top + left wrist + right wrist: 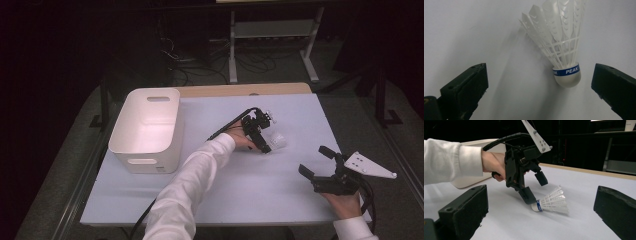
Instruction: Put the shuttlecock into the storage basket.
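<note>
Reaching: the shuttlecock (564,47) is approached by the left gripper (258,134), jaws spread wide, nothing held yet.
Shuttlecock: lies on its side on the pale table (240,185), right of the middle; cork end (567,79) is seen between the two jaws in the left gripper view, nearer the right-hand jaw.
Contact: in the right gripper view the lower jaw appears to be touching or just beside the cork; which one cannot be told.
Right gripper (320,165): held low near the table's right edge, jaws wide apart, nothing held, well apart from the shuttlecock.
Bin (145,131): white, stands at the left, probably the goal.
Risk, roll: cork is likely to be nudged away if one jaw meets it first.
Risk, crush: feathers could be bent if the jaws are closed on the skirt.
Risk, slip: rounded cork may be squeezed out sideways.
</note>
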